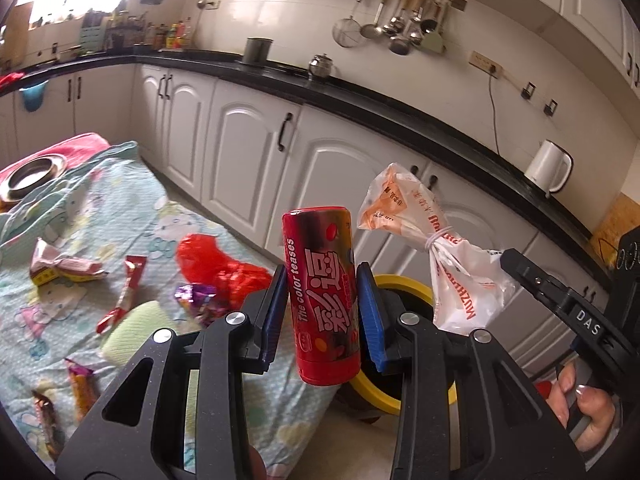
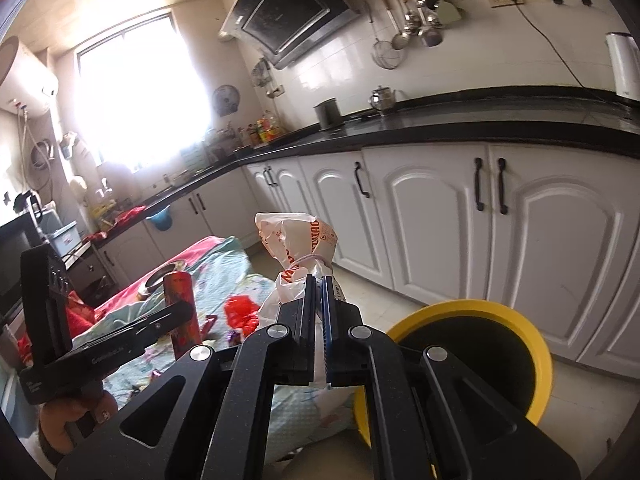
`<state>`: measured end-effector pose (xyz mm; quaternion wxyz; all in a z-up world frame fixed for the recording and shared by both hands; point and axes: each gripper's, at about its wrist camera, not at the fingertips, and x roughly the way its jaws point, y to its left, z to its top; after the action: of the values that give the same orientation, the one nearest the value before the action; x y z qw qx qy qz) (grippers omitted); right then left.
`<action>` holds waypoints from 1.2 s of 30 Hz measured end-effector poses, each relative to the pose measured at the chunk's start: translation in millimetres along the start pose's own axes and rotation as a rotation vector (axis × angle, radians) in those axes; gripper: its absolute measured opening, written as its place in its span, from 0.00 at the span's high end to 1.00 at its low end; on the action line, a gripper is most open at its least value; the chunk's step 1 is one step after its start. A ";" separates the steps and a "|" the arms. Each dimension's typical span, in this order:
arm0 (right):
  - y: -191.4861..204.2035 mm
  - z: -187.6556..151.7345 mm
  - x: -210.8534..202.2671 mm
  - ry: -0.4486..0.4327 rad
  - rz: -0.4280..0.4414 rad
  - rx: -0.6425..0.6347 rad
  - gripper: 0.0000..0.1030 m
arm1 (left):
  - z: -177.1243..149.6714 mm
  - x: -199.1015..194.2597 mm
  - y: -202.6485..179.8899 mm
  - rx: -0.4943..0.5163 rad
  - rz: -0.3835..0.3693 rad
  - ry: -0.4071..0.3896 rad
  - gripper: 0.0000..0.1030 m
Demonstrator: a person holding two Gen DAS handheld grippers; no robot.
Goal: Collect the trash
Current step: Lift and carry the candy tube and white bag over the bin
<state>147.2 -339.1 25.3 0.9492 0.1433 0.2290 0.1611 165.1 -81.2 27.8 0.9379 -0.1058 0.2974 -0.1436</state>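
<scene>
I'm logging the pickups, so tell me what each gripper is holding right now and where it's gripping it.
The left gripper clamps the red candy tube around its middle. The right gripper pinches the tied plastic bag below its rubber-band knot.

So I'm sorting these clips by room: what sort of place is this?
A home kitchen, most likely: a long black countertop over white arched-door cabinets, a slanted black range hood on the tiled wall, and steel ladles and strainers hanging from a wall rail.
</scene>
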 end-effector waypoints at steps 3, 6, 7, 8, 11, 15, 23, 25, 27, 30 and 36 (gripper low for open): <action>-10.3 -1.6 -1.2 0.005 -0.025 0.015 0.97 | -0.8 7.5 -9.8 0.018 -0.017 0.007 0.73; -21.4 -4.4 -1.5 0.010 -0.055 0.027 0.97 | -3.7 16.1 -19.0 0.034 -0.034 0.017 0.73; -25.6 -5.5 -0.7 0.013 -0.071 0.027 0.97 | -4.8 20.0 -22.6 0.039 -0.042 0.020 0.73; -29.0 -6.6 0.0 0.017 -0.083 0.029 0.97 | -5.6 22.5 -25.2 0.042 -0.049 0.024 0.73; -42.1 -11.3 0.7 0.027 -0.110 0.052 0.97 | -8.6 31.9 -36.5 0.060 -0.068 0.030 0.73; -57.1 -19.4 1.0 0.041 -0.149 0.076 0.97 | -14.2 46.5 -50.5 0.084 -0.094 0.042 0.73; -81.6 -32.7 -0.9 0.052 -0.222 0.098 0.97 | -28.3 74.9 -72.6 0.114 -0.124 0.089 0.73; -87.9 -35.0 -1.7 0.056 -0.234 0.110 0.97 | -31.5 80.1 -76.2 0.117 -0.130 0.098 0.73; -93.0 -37.1 -2.0 0.059 -0.247 0.123 0.97 | -34.7 84.9 -79.7 0.122 -0.134 0.107 0.73; -100.1 -40.2 -2.8 0.064 -0.264 0.143 0.97 | -37.0 93.5 -83.4 0.126 -0.138 0.121 0.73; -112.4 -46.0 0.3 0.093 -0.290 0.175 0.97 | -42.6 107.7 -91.9 0.137 -0.149 0.146 0.73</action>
<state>152.3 -431.8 -53.0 0.9347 0.1834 0.3044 0.0084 205.2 -207.9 -37.1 0.9056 -0.0528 0.3457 -0.2401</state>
